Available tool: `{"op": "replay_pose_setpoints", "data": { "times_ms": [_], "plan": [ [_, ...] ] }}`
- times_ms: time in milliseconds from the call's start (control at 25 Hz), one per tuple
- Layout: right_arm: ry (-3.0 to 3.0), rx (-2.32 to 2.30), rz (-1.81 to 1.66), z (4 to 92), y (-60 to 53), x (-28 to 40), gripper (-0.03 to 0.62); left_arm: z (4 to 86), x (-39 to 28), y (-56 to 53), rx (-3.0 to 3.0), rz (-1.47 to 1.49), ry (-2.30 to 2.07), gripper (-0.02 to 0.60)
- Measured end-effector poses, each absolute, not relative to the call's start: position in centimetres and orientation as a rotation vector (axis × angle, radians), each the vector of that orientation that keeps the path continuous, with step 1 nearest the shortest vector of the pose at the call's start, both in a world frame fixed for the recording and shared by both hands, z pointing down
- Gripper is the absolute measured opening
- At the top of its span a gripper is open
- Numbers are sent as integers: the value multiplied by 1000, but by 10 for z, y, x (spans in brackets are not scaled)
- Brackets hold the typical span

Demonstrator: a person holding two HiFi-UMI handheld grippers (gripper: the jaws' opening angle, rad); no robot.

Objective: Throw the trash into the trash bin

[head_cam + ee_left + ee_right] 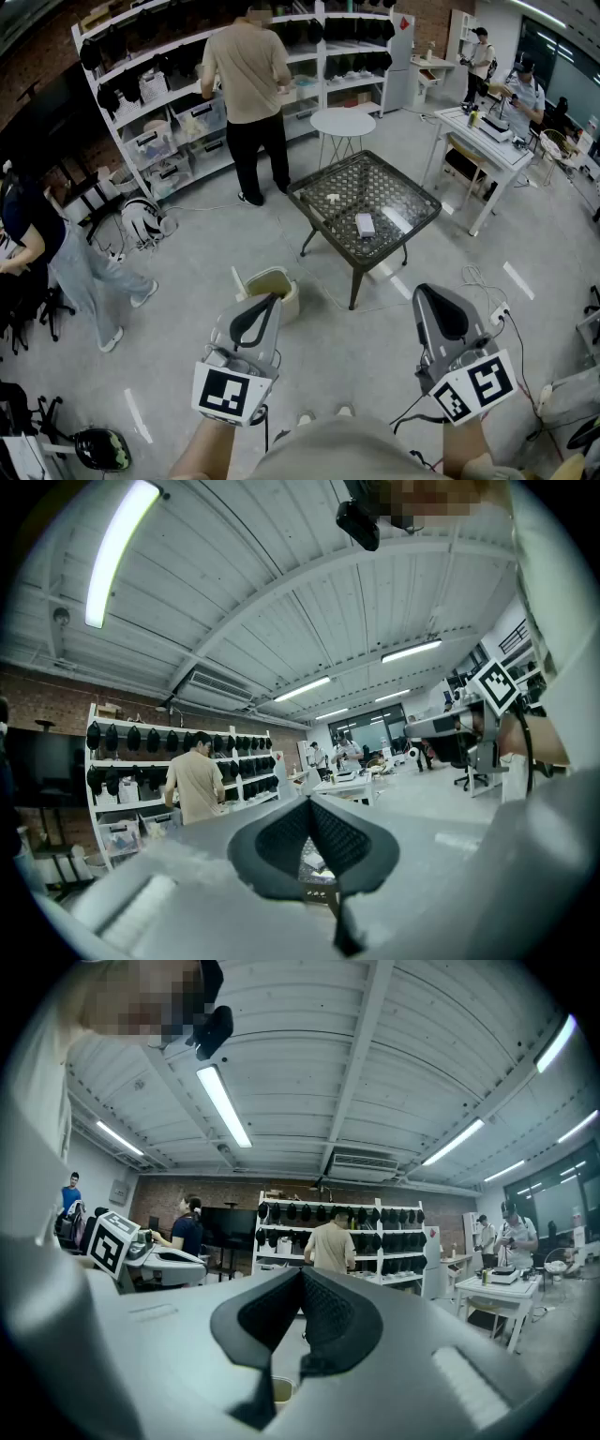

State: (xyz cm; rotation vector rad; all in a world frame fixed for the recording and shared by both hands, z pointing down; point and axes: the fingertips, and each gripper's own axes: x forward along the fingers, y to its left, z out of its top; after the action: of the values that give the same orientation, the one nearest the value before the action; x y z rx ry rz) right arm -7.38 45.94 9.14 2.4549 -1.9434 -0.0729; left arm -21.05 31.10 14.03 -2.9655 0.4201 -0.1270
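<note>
Nothing is thrown away yet: the left claw (270, 302) and right claw (424, 292) are both squeezed together and empty, the trash bin (283, 279) sits on the floor (187, 375) just past the left claw at 11 o'clock, and the white trash (365, 225) lies on the mesh desk (375, 183) at 12 o'clock, shelves (169, 103) behind.

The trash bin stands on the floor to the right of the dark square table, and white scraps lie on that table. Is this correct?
Not quite. The head view shows the trash bin on the floor to the left of the dark square table, just beyond the left gripper, not to its right. The white scraps do lie on that table.
</note>
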Motion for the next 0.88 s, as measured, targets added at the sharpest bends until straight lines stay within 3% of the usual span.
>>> {"op": "replay_pose_setpoints", "data": {
  "times_ms": [600, 640, 680, 720, 880],
  "plan": [
    [-1955, 2536, -75, 97, 480, -38, 5, 141, -181, 323, -2957, -150, 416, 2],
    [-1935, 2555, -84, 96, 482, -33, 66, 141, -178, 324, -2956, -152, 418, 2],
    [-1916, 2563, -100, 94, 485, -30, 222, 140, -176, 324, -2954, -152, 421, 2],
    [-1900, 2565, -120, 92, 487, -26, 266, 139, -174, 324, -2952, -151, 426, 2],
    [-1889, 2584, -141, 92, 499, -11, 273, 139, -164, 326, -2917, -148, 432, 2]
  ]
}}
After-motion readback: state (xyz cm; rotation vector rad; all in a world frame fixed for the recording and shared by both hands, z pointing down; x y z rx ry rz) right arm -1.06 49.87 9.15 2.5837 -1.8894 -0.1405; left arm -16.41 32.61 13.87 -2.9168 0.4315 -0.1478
